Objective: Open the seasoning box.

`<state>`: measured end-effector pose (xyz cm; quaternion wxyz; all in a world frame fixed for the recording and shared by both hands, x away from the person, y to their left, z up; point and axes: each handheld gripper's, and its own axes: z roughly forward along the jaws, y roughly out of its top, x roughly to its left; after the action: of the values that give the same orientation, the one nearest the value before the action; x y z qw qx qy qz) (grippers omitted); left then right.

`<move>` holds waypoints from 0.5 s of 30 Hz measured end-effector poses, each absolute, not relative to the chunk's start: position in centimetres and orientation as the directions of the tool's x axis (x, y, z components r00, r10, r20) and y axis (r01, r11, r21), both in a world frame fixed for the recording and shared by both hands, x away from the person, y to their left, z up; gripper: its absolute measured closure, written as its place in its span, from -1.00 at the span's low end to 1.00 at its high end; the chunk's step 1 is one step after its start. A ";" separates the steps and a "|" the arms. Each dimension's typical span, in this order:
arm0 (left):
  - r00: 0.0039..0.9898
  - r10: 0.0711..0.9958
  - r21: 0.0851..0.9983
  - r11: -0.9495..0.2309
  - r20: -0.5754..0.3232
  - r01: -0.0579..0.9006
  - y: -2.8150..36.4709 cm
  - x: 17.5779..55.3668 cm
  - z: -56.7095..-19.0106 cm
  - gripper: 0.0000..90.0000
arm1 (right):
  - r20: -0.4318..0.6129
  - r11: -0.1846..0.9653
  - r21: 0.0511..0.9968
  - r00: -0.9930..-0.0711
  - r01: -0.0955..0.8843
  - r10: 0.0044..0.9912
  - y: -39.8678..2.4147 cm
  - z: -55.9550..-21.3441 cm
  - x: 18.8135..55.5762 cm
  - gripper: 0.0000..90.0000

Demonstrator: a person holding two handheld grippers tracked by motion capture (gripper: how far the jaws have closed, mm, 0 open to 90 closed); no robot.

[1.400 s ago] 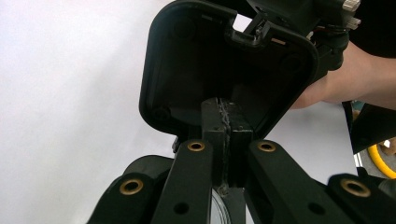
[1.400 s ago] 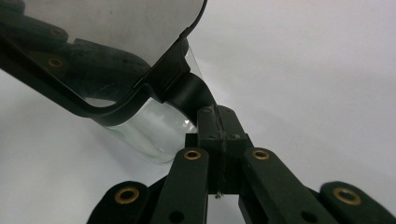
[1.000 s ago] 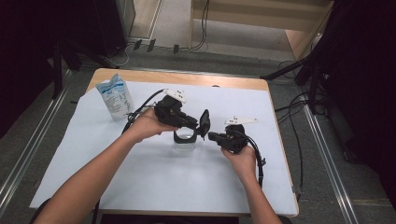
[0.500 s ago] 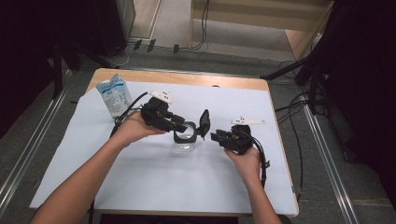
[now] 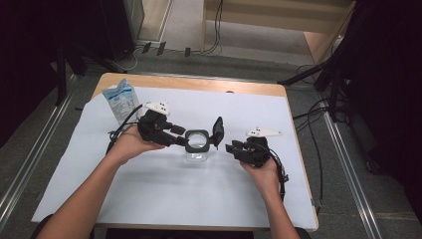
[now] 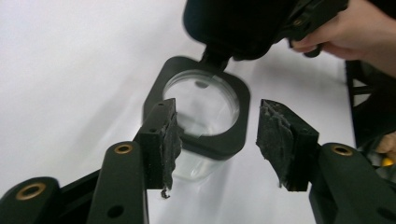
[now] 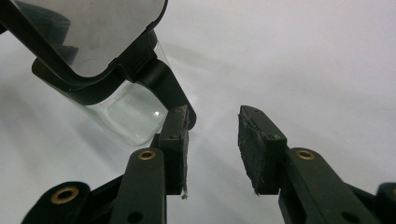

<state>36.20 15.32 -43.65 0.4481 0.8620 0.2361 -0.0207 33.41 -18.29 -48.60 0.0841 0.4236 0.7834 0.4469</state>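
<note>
I am treating the clear jar as light, rigid, slippery and breakable, so with the left gripper having just been widening, nothing clamped, and the right gripper parted and empty, I am favouring the black square collar as my hold.

No legible text, brand, number or sign appears in any view. The blue-and-white pouch standing at the far left of the table carries printed markings on its face, but they are too small and blurred to read. The clear container with its black lid frame bears no readable label.
</note>
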 end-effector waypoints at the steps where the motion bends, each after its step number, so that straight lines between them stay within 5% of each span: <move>1: 0.882 0.402 0.770 -0.472 -0.245 0.429 15.8 36.1 -43.8 0.06 | 0.259 0.230 0.772 -0.623 0.593 0.738 -18.3 -48.6 33.5 0.41; 15: 0.847 0.454 0.755 -0.441 -0.278 0.484 18.8 35.7 -45.1 0.07 | 0.227 0.266 0.785 -0.660 0.559 0.716 -17.8 -49.0 34.1 0.47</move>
<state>35.69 18.84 -45.06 0.4504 0.8488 0.2764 -0.0169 34.12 -17.80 -49.02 0.0869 0.4032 0.7909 0.4520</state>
